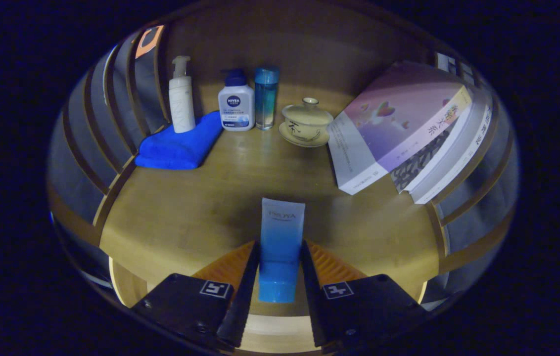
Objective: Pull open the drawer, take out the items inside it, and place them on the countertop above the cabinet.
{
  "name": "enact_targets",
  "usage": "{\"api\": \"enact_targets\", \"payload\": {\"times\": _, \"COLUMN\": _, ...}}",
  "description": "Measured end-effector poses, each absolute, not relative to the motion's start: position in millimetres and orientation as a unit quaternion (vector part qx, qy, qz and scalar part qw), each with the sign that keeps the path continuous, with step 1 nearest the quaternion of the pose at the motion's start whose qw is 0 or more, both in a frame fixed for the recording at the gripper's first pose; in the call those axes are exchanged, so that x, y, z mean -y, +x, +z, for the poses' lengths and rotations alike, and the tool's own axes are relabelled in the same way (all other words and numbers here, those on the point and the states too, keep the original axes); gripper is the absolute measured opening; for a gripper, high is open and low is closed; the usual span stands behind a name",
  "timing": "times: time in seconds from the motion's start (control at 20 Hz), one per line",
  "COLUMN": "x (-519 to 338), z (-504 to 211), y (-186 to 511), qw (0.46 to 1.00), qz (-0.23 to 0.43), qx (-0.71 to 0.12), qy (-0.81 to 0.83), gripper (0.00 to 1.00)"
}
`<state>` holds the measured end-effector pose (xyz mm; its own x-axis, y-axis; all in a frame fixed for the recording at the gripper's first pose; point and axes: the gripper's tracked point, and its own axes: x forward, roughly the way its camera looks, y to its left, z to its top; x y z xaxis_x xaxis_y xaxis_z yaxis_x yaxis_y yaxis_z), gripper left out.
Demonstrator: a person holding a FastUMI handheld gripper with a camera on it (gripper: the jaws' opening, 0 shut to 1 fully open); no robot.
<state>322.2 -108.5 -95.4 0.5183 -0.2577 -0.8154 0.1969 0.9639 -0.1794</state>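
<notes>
A blue tube (281,242) with a white crimped end stands between my fingers, cap end down toward me. My gripper (280,269) is shut on the blue tube, both fingers pressing its lower sides. The tube hangs over the front part of the wooden countertop (186,217), its white end pointing toward the back wall. Whether the tube touches the wood cannot be told.
At the back stand a white pump bottle (181,96), a white bottle with a blue cap (236,104), a teal bottle (265,96) and a lidded tea cup on a saucer (306,123). A folded blue cloth (181,146) lies back left. Stacked books (403,133) lean right.
</notes>
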Motion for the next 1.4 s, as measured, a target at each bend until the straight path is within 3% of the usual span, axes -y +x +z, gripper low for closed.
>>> {"api": "enact_targets", "payload": {"times": 0.3, "x": 83.4, "z": -73.9, "y": 289.8, "qw": 0.895, "qz": -0.099, "qx": -0.434, "qy": -0.033, "gripper": 0.57}}
{"api": "enact_targets", "payload": {"times": 0.4, "x": 67.8, "z": -68.6, "y": 270.7, "qw": 0.904, "qz": -0.079, "qx": -0.418, "qy": -0.033, "gripper": 0.72}}
{"api": "enact_targets", "payload": {"times": 0.75, "x": 25.9, "z": -25.4, "y": 197.7, "qw": 0.937, "qz": -0.041, "qx": -0.345, "qy": -0.020, "gripper": 0.74}}
{"api": "enact_targets", "payload": {"times": 0.9, "x": 14.7, "z": -14.0, "y": 163.2, "qw": 0.949, "qz": -0.031, "qx": -0.313, "qy": -0.013, "gripper": 0.94}}
{"api": "enact_targets", "payload": {"times": 1.4, "x": 9.2, "z": -9.0, "y": 61.5, "qw": 0.980, "qz": -0.041, "qx": -0.192, "qy": -0.022, "gripper": 0.94}}
